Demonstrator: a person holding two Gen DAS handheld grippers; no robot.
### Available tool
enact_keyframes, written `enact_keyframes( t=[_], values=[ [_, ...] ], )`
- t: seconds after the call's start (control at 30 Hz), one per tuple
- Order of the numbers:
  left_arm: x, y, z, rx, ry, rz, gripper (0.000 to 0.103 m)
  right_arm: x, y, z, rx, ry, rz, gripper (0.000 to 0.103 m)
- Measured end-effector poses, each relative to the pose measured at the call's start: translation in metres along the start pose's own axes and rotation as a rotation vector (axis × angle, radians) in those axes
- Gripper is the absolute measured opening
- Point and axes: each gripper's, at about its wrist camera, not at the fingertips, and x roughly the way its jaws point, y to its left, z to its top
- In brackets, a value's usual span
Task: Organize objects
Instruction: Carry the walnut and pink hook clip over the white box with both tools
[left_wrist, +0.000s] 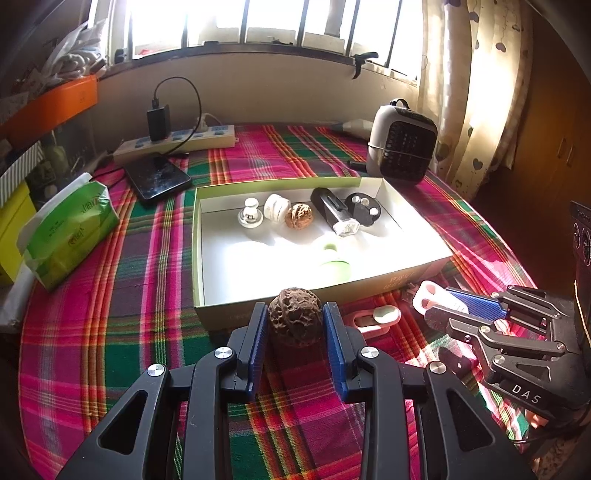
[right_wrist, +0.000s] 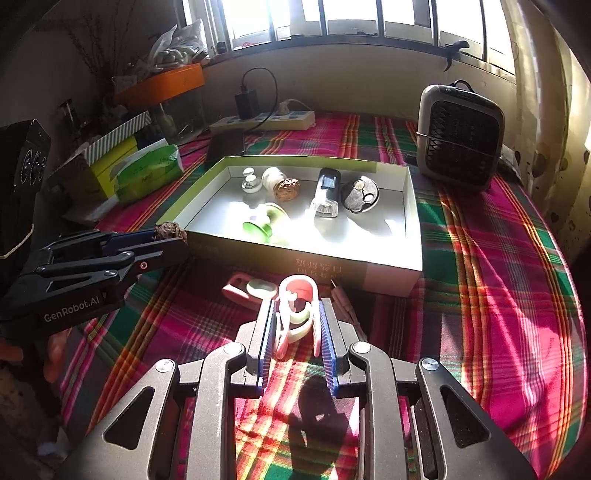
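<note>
Tissue pack: the green pack (left_wrist: 68, 229) lies at the far left of the plaid cloth (left_wrist: 140, 295), well apart from the box

Phone: a dark phone (left_wrist: 159, 181) sits behind the box's left corner, with the power strip (left_wrist: 173, 142) further back by the wall

My left gripper: my left gripper (left_wrist: 295, 325) is clamped on a dark walnut (left_wrist: 294, 321) — both blue pads (left_wrist: 258, 339) press its sides, just in front of the box's near wall; from the right wrist view it shows at the box's near-left corner (right_wrist: 170, 232)

Box: the open white box (left_wrist: 207, 266) holds, in its back row from left to right, a clear knob-topped stopper (left_wrist: 251, 216), a white ring-shaped piece (left_wrist: 276, 208), a second, lighter walnut (left_wrist: 299, 217), a black light with a clear lens (left_wrist: 334, 214) and a black disc with round metal spots (left_wrist: 364, 209); nearer the front lies a green bottle (left_wrist: 334, 260) on its side

Loose on the cloth: a pink-and-green clip (left_wrist: 376, 317) lies just in front of the box, between my two tools

My right gripper: my right gripper (right_wrist: 297, 325) is closed on a pink and white clip (right_wrist: 297, 306) — held up off the cloth, close to the box's near wall

Far right: a grey fan heater (left_wrist: 402, 142) stands behind the box's right corner, beside the curtain (left_wrist: 476, 92)
</note>
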Motion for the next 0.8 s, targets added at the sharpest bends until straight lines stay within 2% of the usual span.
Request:
enact_keyframes(
  t=[0.47, 0.8],
  values=[
    [0.013, 0.011, 0.024, -0.029, 0.003, 0.009, 0.028, 0.006, -0.018, 0.028, 0.024, -0.018, -0.019, 0.025],
    [0.036, 0.019, 0.041, -0.033, 0.025, 0.035, 0.028, 0.025, -0.037, 0.049, 0.044, -0.005, -0.046, 0.024]
  ],
)
